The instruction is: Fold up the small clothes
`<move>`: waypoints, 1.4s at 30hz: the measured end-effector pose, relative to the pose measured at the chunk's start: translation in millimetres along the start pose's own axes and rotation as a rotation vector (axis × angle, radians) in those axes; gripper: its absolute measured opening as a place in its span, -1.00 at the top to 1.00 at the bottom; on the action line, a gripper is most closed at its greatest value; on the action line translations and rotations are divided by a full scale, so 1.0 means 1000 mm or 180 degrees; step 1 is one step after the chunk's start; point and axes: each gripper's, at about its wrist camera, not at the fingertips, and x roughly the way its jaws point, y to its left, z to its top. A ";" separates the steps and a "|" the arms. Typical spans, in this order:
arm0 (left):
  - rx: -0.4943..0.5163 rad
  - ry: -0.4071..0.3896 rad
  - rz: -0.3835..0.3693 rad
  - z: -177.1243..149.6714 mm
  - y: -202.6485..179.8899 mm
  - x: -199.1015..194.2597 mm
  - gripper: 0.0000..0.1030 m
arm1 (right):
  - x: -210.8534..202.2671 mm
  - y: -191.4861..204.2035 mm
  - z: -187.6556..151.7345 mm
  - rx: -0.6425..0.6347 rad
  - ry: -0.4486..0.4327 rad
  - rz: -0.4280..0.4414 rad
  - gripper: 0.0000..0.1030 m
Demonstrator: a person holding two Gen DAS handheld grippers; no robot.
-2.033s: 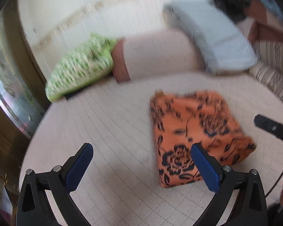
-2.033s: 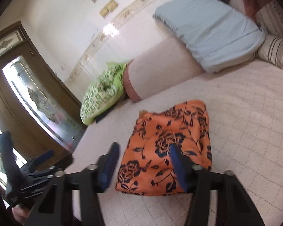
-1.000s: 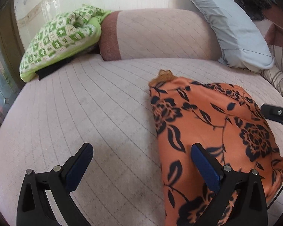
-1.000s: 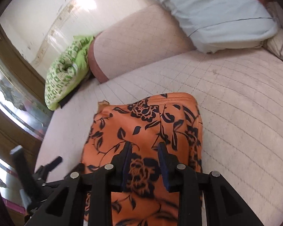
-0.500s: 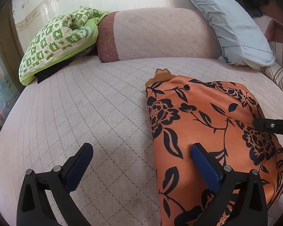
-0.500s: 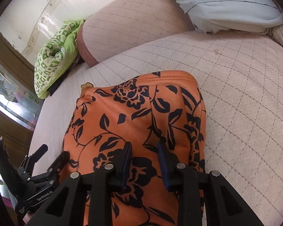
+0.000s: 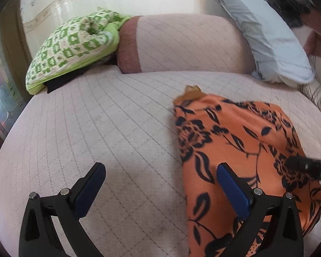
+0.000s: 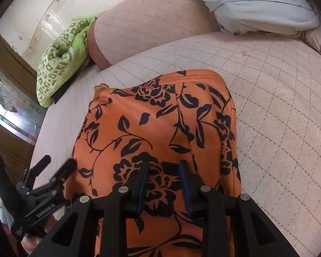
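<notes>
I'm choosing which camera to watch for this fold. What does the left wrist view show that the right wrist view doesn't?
Only the left wrist view shows the dark furry object behind the blue pillow, and the left gripper from behind, jaws wide apart, straddling the orange floral garment's left edge. Only the right wrist view shows the garment's far hem and right edge, the hand holding the left gripper, and the right gripper, jaws narrowly parted over the cloth. Both show the garment, quilted bed, green patterned pillow and pink bolster.

The folded garment (image 8: 152, 132) is orange with black flowers and leaves. The bed cover (image 7: 109, 124) is pale pink, diamond-quilted. One pillow (image 7: 75, 42) is green-and-white patterned, another (image 7: 267, 40) light blue.
</notes>
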 end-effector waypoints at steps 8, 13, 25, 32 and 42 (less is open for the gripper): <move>-0.0405 -0.0116 0.0125 0.011 0.038 -0.008 -1.00 | 0.003 0.003 0.001 -0.0053 -0.0013 -0.0059 0.38; -0.0442 -0.0217 0.0208 0.014 0.046 -0.013 -1.00 | 0.004 0.004 0.000 -0.0079 -0.0029 -0.0068 0.38; -0.0451 -0.0238 0.0222 0.014 0.047 -0.013 -1.00 | 0.003 0.004 -0.001 -0.0115 -0.0060 -0.0054 0.38; -0.0425 -0.0213 0.0223 0.013 0.045 -0.011 -1.00 | 0.002 0.003 -0.002 -0.0132 -0.0083 -0.0026 0.38; -0.0374 -0.0190 0.0244 0.013 0.041 -0.009 -1.00 | 0.001 -0.001 -0.003 -0.0133 -0.0109 0.0069 0.38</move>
